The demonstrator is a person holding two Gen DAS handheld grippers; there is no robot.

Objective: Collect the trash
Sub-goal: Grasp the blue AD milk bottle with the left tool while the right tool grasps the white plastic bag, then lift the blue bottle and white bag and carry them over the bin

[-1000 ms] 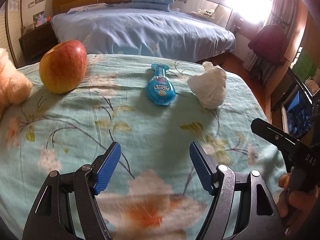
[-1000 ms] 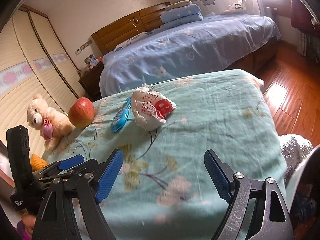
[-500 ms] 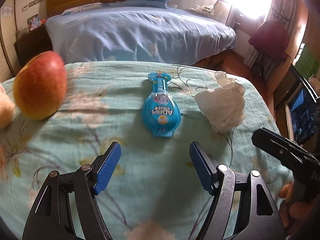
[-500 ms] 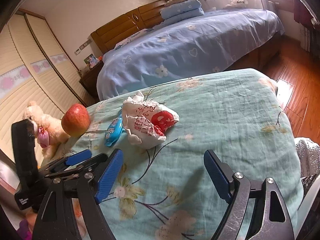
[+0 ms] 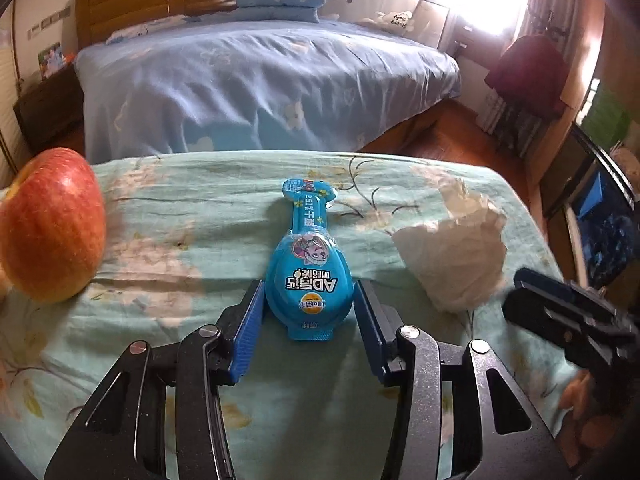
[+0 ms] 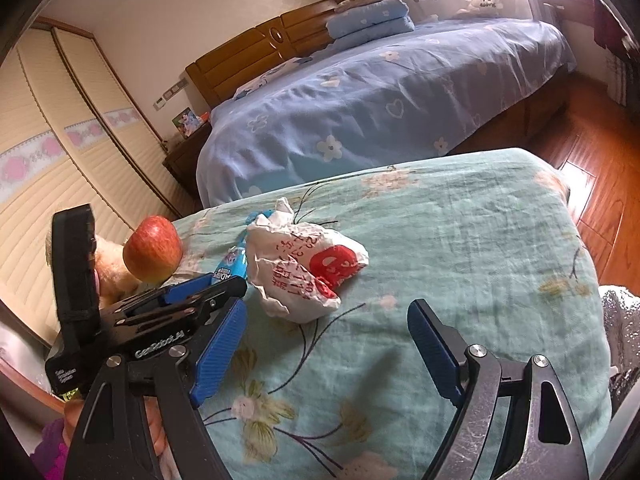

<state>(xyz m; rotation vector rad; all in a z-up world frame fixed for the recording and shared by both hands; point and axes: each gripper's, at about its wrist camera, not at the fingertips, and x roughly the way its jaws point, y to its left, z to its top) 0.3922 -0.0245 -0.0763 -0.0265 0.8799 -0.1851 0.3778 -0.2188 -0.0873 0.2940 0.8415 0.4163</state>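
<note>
A blue snack package point(image 5: 310, 280) lies flat on the teal floral cloth point(image 5: 180, 240). My left gripper point(image 5: 309, 285) has it between its blue pads; the jaws are closing and the pads touch its round sides. To its right sits a crumpled white bag point(image 5: 452, 256) with red print point(image 6: 304, 268). My right gripper point(image 6: 328, 306) stands open just short of that bag, nothing between its fingers. In the right wrist view the left gripper point(image 6: 192, 292) shows at the left, over the blue package point(image 6: 230, 266).
A red apple point(image 5: 48, 224) rests at the cloth's left, beside a plush bear point(image 6: 110, 268). Behind the cloth-covered surface stands a bed with a blue cover point(image 5: 260, 80). Wooden floor point(image 6: 600, 140) lies to the right, past the cloth's edge.
The left gripper moved forward until the blue package lay between its pads, and its jaws narrowed onto it. The right gripper came closer to the white bag, still wide.
</note>
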